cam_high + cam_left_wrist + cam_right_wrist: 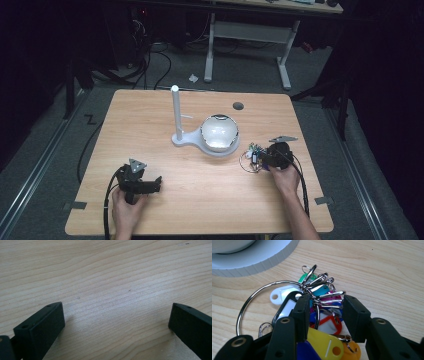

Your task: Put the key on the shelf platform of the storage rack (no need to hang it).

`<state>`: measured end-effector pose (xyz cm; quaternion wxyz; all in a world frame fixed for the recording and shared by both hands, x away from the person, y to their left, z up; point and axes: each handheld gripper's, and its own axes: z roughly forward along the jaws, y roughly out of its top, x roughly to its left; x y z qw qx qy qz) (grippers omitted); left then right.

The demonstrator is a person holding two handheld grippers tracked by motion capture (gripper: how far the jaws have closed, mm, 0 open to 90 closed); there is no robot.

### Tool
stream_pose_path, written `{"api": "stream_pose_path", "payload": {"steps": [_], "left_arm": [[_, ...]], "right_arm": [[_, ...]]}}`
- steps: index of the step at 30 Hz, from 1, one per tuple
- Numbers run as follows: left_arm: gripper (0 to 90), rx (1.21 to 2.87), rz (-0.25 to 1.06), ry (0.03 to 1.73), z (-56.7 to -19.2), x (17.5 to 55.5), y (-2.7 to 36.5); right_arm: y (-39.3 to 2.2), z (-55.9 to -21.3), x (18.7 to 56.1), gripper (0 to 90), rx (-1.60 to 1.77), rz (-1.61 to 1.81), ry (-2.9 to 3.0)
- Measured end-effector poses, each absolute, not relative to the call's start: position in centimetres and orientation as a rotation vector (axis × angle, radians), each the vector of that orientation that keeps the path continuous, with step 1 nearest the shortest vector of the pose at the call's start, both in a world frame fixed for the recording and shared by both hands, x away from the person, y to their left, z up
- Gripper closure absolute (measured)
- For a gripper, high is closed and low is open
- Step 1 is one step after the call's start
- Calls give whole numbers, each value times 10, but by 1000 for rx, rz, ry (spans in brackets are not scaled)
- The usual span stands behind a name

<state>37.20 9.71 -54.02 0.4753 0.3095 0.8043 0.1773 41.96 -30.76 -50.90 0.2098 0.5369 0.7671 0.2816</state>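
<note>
Coloured plastic key tags [324, 326] bunched on a thin steel ring [252, 298] sit between the black jaws of the right tool [324, 312], which bracket the cluster without visibly clamping it. It lies beside a white ribbed stand [187, 139] with an upright post, holding a glossy bowl [219, 132]. Left tool [116, 320] rests gaping on the pale woodgrain tabletop [210, 195].

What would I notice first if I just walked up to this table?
The shiny bowl on a white stand with a tall post, mid-table. Just right of it lies a big ring of colourful key tags, and the right gripper has its jaws around the bunch. The left gripper waits open over bare table.
</note>
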Motion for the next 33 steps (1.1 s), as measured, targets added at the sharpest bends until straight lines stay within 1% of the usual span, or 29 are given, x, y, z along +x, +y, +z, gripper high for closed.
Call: {"api": "stream_pose_path", "payload": {"steps": [3,7,8,9,10,13,16,21,22,23,25,26,27,28,33], "left_arm": [[7,757,433,1967,-540,372,97],[7,755,434,1967,-540,372,97],[7,757,433,1967,-540,372,97],[7,757,433,1967,-540,372,97],[7,757,434,1966,-540,372,97],[7,757,435,1966,-540,372,97],[7,756,434,1966,-540,372,97],[7,758,435,1965,-540,372,97],[7,757,434,1966,-540,372,97],[7,756,434,1967,-540,372,97],[7,757,434,1967,-540,372,97],[7,756,434,1967,-540,372,97],[7,757,434,1966,-540,372,97],[8,757,434,1966,-540,372,97],[8,756,434,1966,-540,372,97]], "right_arm": [[-307,-513,424,550,1498,773,2136],[-309,-514,425,541,1507,782,2133],[-311,-514,427,518,1513,788,2133],[-311,-514,427,518,1513,788,2133],[-312,-515,428,494,1524,793,2131],[-313,-515,429,468,1533,801,2131],[-311,-516,432,392,1535,816,2151],[-305,-519,436,362,1525,823,2182],[-302,-518,437,415,1527,825,2184],[-302,-518,437,415,1527,825,2184],[-301,-518,438,485,1522,839,2181],[-300,-518,438,491,1508,841,2187],[-300,-517,438,529,1506,845,2195],[-301,-517,438,591,1496,854,2201],[-298,-517,436,606,1444,811,2212]]}}
